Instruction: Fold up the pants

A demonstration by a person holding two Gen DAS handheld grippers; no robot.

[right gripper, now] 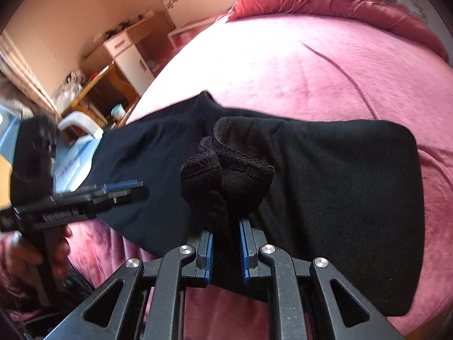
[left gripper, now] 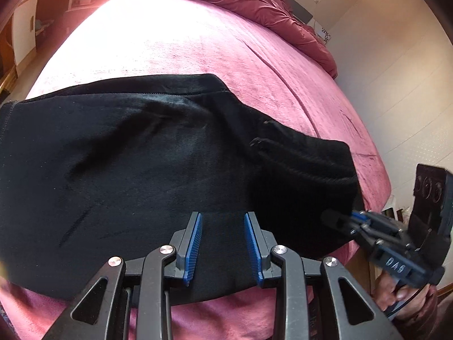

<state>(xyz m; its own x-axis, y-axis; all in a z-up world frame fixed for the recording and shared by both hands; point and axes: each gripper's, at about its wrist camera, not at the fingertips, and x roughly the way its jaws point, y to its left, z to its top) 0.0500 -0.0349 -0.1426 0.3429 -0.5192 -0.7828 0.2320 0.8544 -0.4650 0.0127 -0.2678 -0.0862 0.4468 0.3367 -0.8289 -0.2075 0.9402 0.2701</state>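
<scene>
Black pants [left gripper: 147,170] lie flat across the near part of a pink bed, also in the right wrist view [right gripper: 339,198]. My left gripper [left gripper: 223,218] is open just above the pants near their front edge, with nothing between its blue pads. My right gripper [right gripper: 226,223] is shut on a bunched hem of the pants [right gripper: 226,175] and holds it lifted. In the left wrist view the right gripper [left gripper: 334,218] shows at the right with black cloth at its tips. In the right wrist view the left gripper [right gripper: 136,188] shows at the left, blurred.
The pink bed cover [left gripper: 198,51] stretches far behind the pants. A crumpled red duvet [left gripper: 269,2] lies at the head of the bed. A white cabinet and wooden shelves [right gripper: 127,53] stand beside the bed. A cream wall [left gripper: 396,70] is on the right.
</scene>
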